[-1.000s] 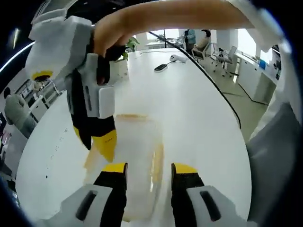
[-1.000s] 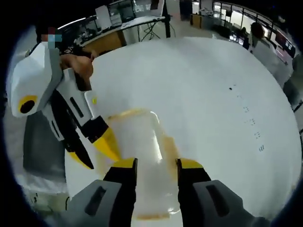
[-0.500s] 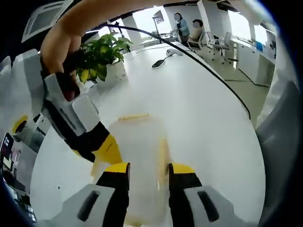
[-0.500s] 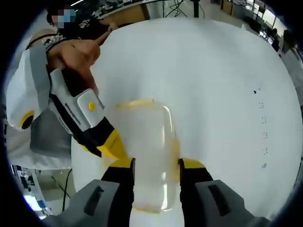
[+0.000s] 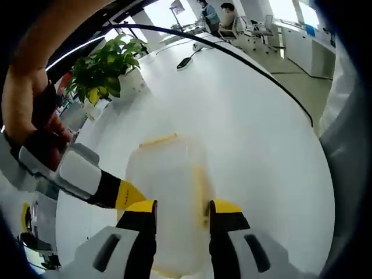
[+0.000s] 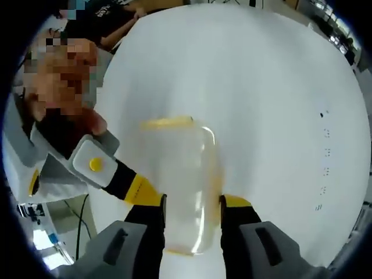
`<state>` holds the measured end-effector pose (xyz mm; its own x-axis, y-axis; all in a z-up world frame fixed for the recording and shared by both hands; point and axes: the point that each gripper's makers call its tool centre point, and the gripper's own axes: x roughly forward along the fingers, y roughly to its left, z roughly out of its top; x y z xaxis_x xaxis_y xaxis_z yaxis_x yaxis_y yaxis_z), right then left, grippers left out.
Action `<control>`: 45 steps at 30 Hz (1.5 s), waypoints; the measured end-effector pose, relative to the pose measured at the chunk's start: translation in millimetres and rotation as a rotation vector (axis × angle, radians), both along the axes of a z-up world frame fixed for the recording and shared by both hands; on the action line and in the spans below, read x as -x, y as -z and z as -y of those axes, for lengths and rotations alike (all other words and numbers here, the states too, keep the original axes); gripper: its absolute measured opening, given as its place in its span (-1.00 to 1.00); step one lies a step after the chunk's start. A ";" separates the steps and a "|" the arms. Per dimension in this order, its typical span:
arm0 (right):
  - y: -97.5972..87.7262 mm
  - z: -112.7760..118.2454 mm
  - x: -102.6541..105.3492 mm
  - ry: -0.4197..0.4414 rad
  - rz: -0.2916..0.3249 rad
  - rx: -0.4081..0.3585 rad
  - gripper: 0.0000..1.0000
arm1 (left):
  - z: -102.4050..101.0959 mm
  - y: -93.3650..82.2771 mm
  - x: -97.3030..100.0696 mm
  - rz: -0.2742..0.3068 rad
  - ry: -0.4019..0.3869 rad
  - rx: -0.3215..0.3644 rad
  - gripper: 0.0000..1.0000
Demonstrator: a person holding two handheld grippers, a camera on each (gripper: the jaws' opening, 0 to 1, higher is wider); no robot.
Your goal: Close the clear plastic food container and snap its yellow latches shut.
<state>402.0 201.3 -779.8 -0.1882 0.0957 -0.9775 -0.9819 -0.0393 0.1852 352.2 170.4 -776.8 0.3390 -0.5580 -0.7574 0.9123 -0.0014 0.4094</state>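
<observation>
The clear plastic container (image 5: pixel 165 192) lies on the white table (image 5: pixel 250 133) with its lid on. One yellow latch (image 5: pixel 158 139) shows at its far end and another (image 5: pixel 200 186) along its right side. My left gripper (image 5: pixel 181 212) hangs over its near end, jaws parted, the left jaw overlapping the lid. The right gripper (image 5: pixel 129 195) comes in from the left, its yellow tip at the container's left edge. In the right gripper view, the container (image 6: pixel 180 186) with its far latch (image 6: pixel 165 122) sits under my right gripper (image 6: pixel 192 203), also open. The left gripper (image 6: pixel 139 190) touches its left edge.
A potted plant (image 5: pixel 102 75) and a black device (image 5: pixel 185 61) stand far back on the table. The table's curved edge (image 5: pixel 290 93) runs down the right, with office desks and seated people (image 5: pixel 226 9) beyond. Small black marks (image 6: pixel 325 133) dot the table right of the container.
Both views have tipped to look more steeply down on the container. Each opposite gripper now sits lower and further left in view. The container has stayed put, jaw gaps unchanged.
</observation>
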 end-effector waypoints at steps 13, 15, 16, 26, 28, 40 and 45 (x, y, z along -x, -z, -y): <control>0.2 2.4 -1.4 -0.001 0.001 0.011 -0.35 | -9.6 -4.2 -12.8 0.184 0.010 -0.088 -0.47; 1.8 2.1 -2.6 0.000 0.001 0.019 -0.35 | 0.7 3.3 0.4 0.126 0.041 -0.060 -0.47; 1.6 2.5 -2.3 0.002 0.000 0.023 -0.35 | 0.4 3.6 1.6 0.126 0.046 -0.062 -0.47; 2.6 3.5 -3.0 -0.004 0.007 0.059 -0.37 | -1.5 3.7 2.6 0.132 0.039 -0.065 -0.48; 2.9 3.4 -3.5 -0.005 0.009 0.061 -0.38 | -2.1 5.5 2.5 0.152 0.049 -0.076 -0.47; 3.8 3.3 -4.5 0.026 -0.026 -0.004 -0.44 | -3.2 5.5 2.8 0.176 0.055 -0.095 -0.47; 6.0 3.6 -7.1 0.032 -0.039 -0.047 -0.43 | -4.0 5.0 2.4 0.183 0.054 -0.094 -0.47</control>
<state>409.1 197.7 -785.8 -0.2219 0.1474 -0.9639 -0.9749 -0.0178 0.2218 349.8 174.4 -781.8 0.4471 -0.5092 -0.7354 0.8202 -0.0946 0.5642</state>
